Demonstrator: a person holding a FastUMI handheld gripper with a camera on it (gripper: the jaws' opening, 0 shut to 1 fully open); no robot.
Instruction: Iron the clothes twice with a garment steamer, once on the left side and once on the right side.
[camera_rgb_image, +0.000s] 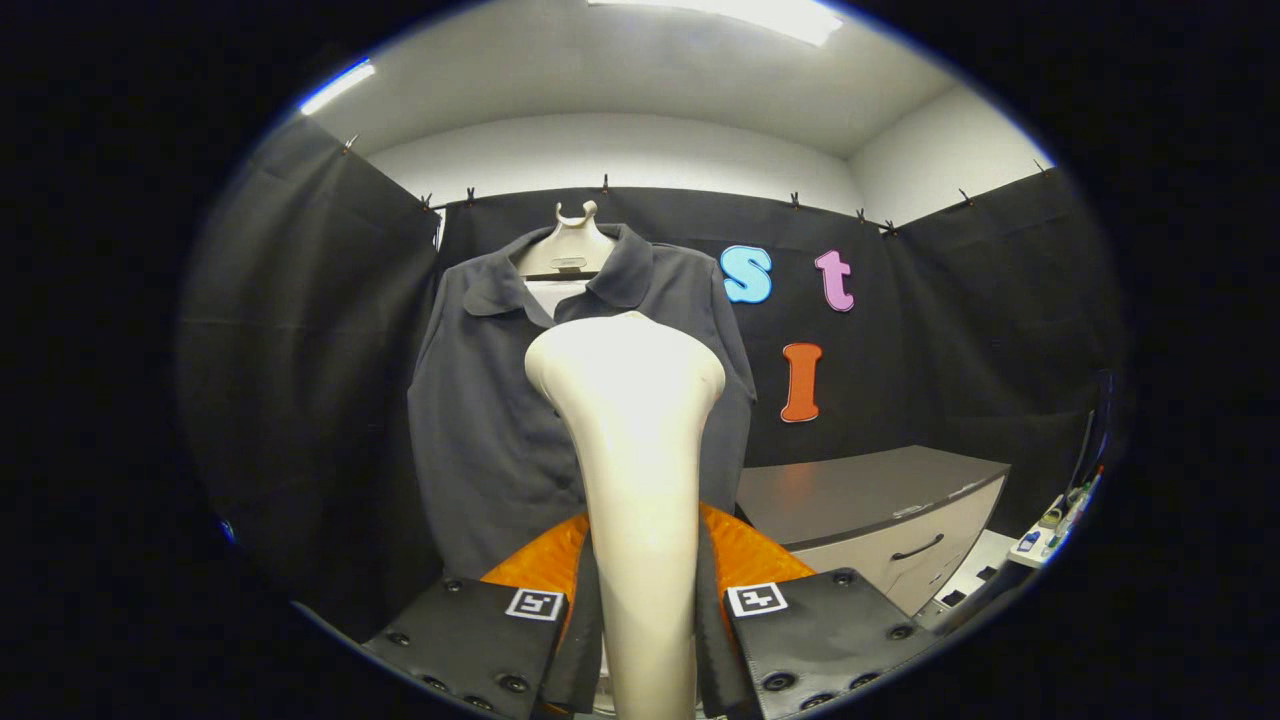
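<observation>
A dark grey collared shirt (480, 420) hangs on a cream hanger (570, 245) against the booth's back wall, facing me. A cream garment steamer (635, 450) stands upright between my fingers, its wide head raised in front of the shirt's middle and right side. My gripper (648, 640) is shut on the steamer's handle, both fingers pressing its sides. The steamer head hides part of the shirt's placket; whether the head touches the cloth I cannot tell.
A low grey cabinet (880, 500) with a drawer handle stands to the right of the shirt, beyond my right finger. Small items sit on a white surface (1050, 530) at the far right. Black cloth walls close in on the left and right.
</observation>
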